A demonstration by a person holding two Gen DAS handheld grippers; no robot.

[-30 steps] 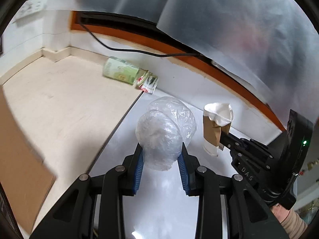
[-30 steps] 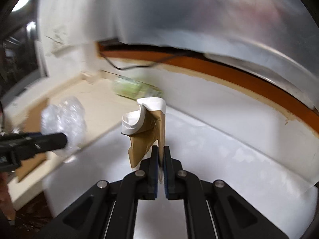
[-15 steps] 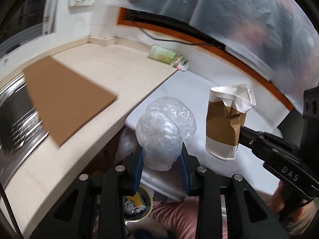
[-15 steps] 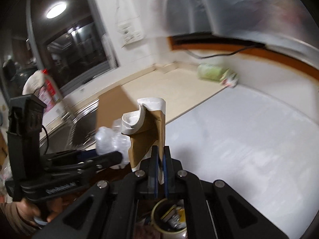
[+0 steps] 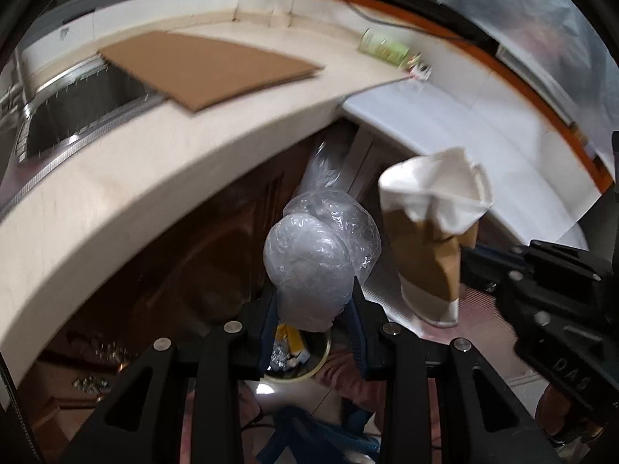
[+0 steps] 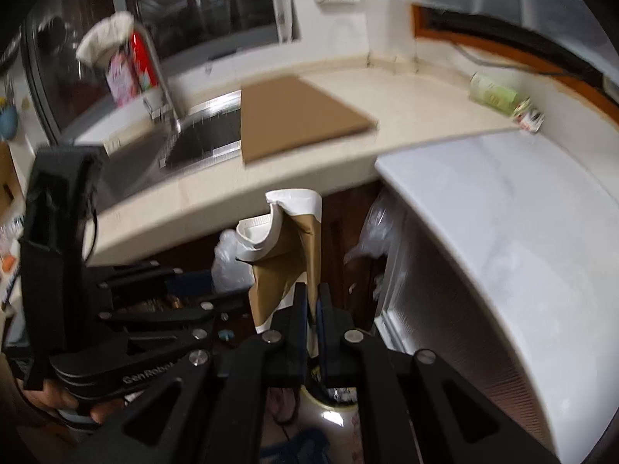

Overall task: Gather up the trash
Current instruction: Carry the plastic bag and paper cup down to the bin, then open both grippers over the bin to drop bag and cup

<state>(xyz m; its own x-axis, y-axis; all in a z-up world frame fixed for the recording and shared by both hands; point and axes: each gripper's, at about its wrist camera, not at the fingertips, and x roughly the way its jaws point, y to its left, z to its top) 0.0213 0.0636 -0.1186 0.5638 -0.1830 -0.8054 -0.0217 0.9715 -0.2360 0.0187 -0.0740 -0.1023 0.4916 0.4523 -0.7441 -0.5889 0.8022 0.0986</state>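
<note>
My left gripper (image 5: pixel 313 301) is shut on a crumpled ball of clear plastic (image 5: pixel 317 259). Beside it on the right, my right gripper (image 5: pixel 470 266) pinches a crushed brown and white paper cup (image 5: pixel 429 247). In the right wrist view the right gripper (image 6: pixel 313 297) is shut on the cup's wall (image 6: pixel 286 247), with the left gripper (image 6: pixel 185 276) and its plastic ball (image 6: pixel 228 263) to the left. Both loads hang off the counter's front edge, above a round trash bin (image 5: pixel 305 371) on the floor with scraps inside. The bin's rim (image 6: pixel 329 400) shows just below the right fingers.
A beige counter (image 5: pixel 127 178) carries a flat cardboard sheet (image 5: pixel 209 69) beside a steel sink (image 5: pixel 77 104). A green packet (image 5: pixel 383 46) lies at the back. A white appliance top (image 6: pixel 503 201) stands to the right, dark cabinet fronts (image 5: pixel 174 270) below.
Both grippers have swung back off the counter and sunk toward the floor, keeping the plastic ball and the cup. The bin has come into view beneath them.
</note>
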